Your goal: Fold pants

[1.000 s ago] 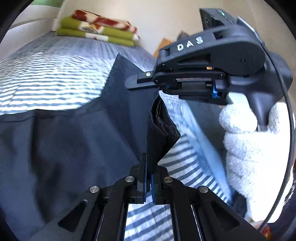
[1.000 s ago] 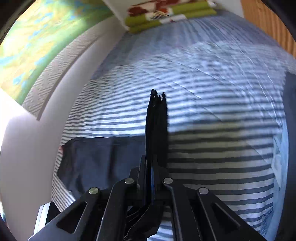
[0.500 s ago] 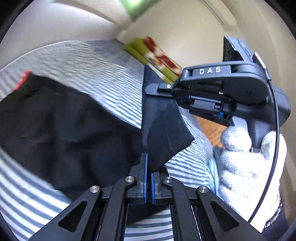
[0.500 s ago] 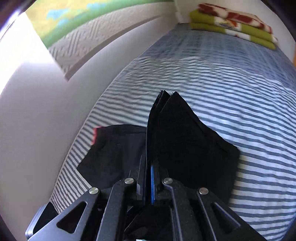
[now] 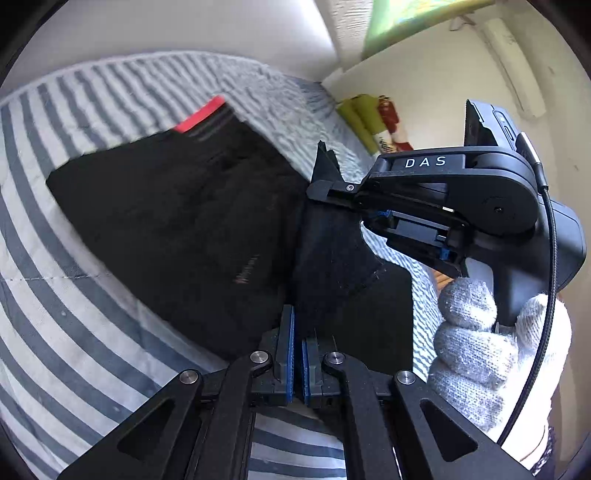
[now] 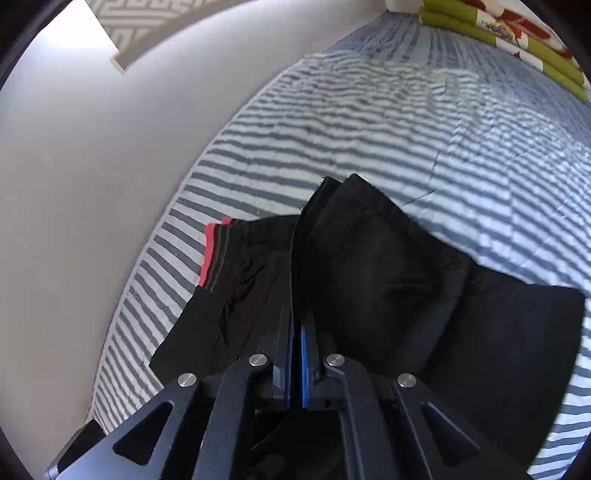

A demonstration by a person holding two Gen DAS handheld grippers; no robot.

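Black pants (image 5: 177, 221) with a red waistband (image 5: 199, 114) lie on the striped bed. My left gripper (image 5: 297, 332) is shut on the hem end of the pant legs, which rises from its pads as a dark flap (image 5: 332, 258). My right gripper (image 5: 321, 190), held by a white-gloved hand (image 5: 476, 354), pinches the far corner of that same flap. In the right wrist view the right gripper (image 6: 297, 332) is shut on the black fabric (image 6: 388, 266), which hangs over the waistband (image 6: 210, 254) end of the pants.
The grey and white striped bedspread (image 6: 406, 122) stretches away to folded green and red blankets (image 6: 517, 33) at the far end. A white wall (image 6: 92, 166) runs along the bed's left side. A dark device corner (image 6: 74, 458) shows at the lower left.
Both grippers have carried the held leg ends across the bed toward the waistband. The red waistband has come into view and the fabric now overlaps the upper part of the pants.
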